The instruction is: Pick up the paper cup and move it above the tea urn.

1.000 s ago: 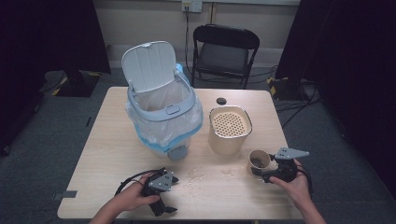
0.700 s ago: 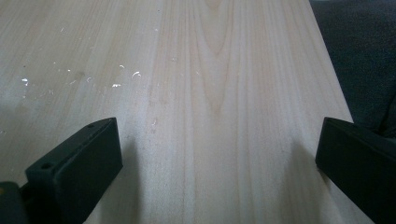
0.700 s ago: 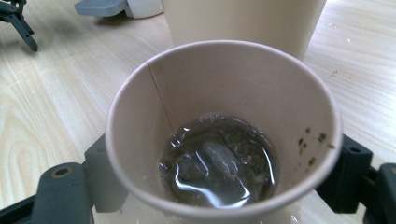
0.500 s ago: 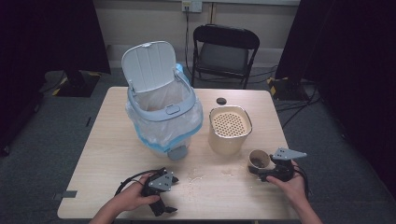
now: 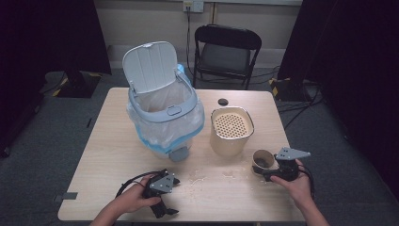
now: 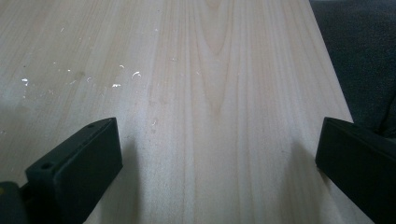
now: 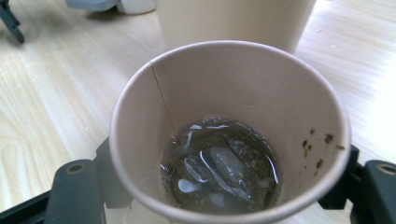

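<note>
Here we see our right gripper (image 7: 224,186), jaws just closing, clasped on the paper cup (image 7: 229,126) beside the beige container (image 5: 231,130), wet dregs inside, our left gripper (image 6: 210,163) spread wide over bare table (image 6: 224,70).

Stood on wooden table (image 5: 108,155): lidded bin (image 5: 162,110) lined with clear bag, lid raised; beside it, beige perforated-top container (image 5: 230,132); small black cap (image 5: 223,101). Behind: black folding chair (image 5: 226,52).
</note>
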Demonstrator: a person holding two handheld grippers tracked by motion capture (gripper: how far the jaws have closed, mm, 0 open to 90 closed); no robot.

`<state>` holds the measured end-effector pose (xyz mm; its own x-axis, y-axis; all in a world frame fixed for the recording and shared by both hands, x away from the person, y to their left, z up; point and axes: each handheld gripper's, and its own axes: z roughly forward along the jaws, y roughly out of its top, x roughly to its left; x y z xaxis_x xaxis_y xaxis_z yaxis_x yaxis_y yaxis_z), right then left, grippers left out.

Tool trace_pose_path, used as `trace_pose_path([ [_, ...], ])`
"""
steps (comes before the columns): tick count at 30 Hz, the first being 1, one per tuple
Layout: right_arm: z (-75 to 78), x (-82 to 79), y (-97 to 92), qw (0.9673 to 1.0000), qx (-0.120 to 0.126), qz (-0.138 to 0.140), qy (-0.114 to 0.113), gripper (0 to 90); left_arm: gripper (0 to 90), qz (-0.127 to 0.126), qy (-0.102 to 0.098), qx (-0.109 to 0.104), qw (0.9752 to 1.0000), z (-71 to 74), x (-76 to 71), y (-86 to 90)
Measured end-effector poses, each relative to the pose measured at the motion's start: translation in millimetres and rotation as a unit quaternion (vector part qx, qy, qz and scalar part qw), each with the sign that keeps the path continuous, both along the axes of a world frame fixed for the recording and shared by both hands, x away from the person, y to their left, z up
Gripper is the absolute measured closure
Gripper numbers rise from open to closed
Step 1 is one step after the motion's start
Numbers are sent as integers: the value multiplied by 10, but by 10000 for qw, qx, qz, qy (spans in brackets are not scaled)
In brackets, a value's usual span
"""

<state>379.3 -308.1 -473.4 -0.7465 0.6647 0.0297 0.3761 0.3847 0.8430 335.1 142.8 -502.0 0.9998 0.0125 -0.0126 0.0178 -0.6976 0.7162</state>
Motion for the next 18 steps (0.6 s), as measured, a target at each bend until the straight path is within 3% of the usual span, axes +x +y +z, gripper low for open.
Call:
trace_pose_path([
  [18,223,359,-92,9997,-186,-111,56,263,0,-6,2,2,10000,0,0,0],
])
